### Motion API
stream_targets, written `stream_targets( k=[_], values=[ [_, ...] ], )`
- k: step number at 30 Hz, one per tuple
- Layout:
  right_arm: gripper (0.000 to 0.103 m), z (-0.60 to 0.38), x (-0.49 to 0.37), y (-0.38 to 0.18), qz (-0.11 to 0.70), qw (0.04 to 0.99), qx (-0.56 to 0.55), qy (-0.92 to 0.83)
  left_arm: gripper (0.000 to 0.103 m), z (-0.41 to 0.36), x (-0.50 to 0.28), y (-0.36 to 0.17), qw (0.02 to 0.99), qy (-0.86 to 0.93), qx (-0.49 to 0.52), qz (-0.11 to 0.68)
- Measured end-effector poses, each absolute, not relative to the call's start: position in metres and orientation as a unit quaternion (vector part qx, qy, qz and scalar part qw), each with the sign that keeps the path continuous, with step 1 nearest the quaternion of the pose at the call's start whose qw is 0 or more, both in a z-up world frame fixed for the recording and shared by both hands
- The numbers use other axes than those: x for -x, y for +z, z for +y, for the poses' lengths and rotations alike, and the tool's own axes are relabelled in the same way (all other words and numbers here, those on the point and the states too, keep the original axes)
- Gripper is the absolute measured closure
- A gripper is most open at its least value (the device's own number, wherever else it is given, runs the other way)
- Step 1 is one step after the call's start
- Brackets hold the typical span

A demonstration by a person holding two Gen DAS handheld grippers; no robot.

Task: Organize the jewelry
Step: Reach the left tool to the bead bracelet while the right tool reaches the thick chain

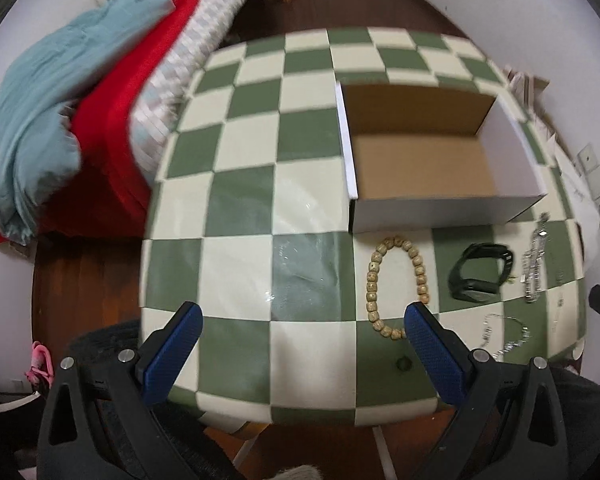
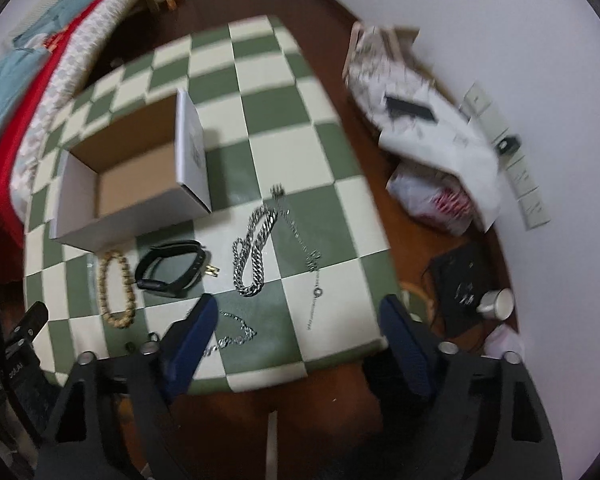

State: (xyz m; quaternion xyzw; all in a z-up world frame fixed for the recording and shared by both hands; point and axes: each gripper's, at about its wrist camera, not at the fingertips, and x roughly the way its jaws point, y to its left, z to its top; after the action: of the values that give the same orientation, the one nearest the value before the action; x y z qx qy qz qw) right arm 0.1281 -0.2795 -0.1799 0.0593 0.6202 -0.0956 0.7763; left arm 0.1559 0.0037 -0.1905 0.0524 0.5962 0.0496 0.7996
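An open, empty cardboard box (image 1: 420, 164) (image 2: 136, 184) stands on the green-and-cream checked table (image 1: 260, 200) (image 2: 300, 120). In front of it lie a wooden bead bracelet (image 1: 396, 284) (image 2: 116, 284), a black watch band (image 1: 480, 272) (image 2: 168, 268), a thick silver chain (image 1: 534, 268) (image 2: 254, 248), a thin chain (image 2: 310, 276) and a small silver bracelet (image 1: 508, 334) (image 2: 232, 332). My left gripper (image 1: 302, 316) is open and empty above the table's near edge, left of the beads. My right gripper (image 2: 298, 308) is open and empty over the near right corner.
A bed with red and teal bedding (image 1: 80, 120) (image 2: 20, 80) stands left of the table. On the wooden floor to the right lie white bags (image 2: 440, 148), a black pouch (image 2: 464, 280) and a mug (image 2: 498, 304). Wall sockets (image 2: 516, 176) sit at the right.
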Motion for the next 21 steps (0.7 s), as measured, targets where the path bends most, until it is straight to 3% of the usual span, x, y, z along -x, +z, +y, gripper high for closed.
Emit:
stream_targets(
  k=[9,12,15,21],
  values=[
    [0.036,-0.27,-0.153,-0.252,0.646,0.753,-0.072,-0.104,0.002,0.006,-0.175,-0.249,0.772,0.042,-0.055,0.632],
    [0.036,-0.26,-0.159,-0.261,0.646,0.754,-0.055,-0.103,0.014,0.005,-0.177,-0.259,0.769,0.029,-0.049,0.637],
    [0.036,-0.25,-0.163,-0.269,0.652,0.751,-0.04,-0.1,0.017,0.004,-0.176,-0.265,0.765,0.02,-0.043,0.642],
    [0.042,-0.243,-0.163,-0.277,0.654,0.75,-0.023,-0.097,0.037,0.0,-0.171,-0.27,0.772,-0.003,-0.039,0.634]
  ],
)
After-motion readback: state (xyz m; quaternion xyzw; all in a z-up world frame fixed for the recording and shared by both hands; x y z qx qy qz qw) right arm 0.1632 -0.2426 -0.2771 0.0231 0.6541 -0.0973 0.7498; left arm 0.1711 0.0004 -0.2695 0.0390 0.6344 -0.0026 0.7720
